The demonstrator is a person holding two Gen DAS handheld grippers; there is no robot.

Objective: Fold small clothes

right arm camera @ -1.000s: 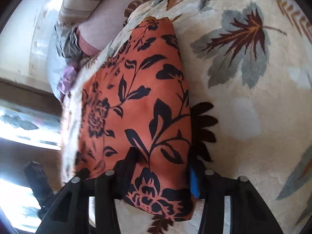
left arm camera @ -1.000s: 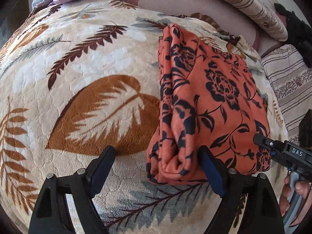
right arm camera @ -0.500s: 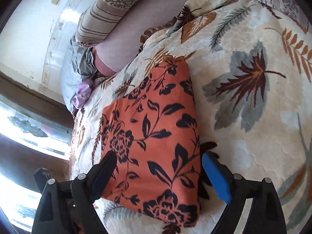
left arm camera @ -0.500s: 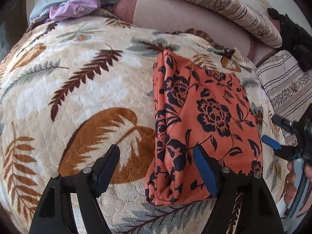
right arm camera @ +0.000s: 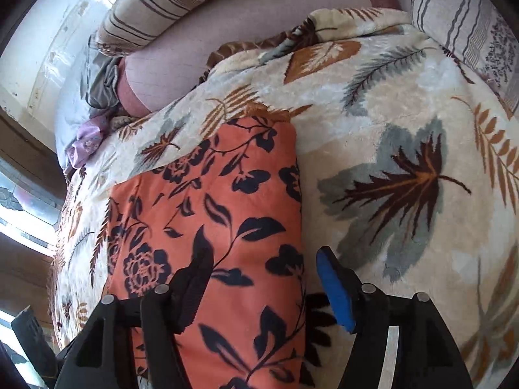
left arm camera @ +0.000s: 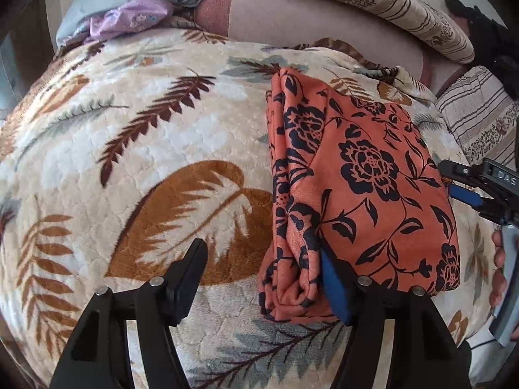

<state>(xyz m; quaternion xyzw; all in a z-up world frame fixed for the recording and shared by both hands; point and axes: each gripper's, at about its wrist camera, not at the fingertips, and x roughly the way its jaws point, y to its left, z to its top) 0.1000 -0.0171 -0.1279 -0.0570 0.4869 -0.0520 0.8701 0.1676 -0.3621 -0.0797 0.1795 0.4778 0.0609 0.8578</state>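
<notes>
Leaf-print blanket on bed (sunlit), striped pillows.

the only readable lettering is "das", white on a black label on the right gripper, seen from the left wrist.

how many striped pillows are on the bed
2. One long striped pillow lies along the far edge of the bed; a second striped pillow sits at the right, beyond the folded orange cloth. More may be out of view.

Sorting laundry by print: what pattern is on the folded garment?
Orange folded garment with dark navy flowers and leaves; clearest in the left wrist view.
</notes>
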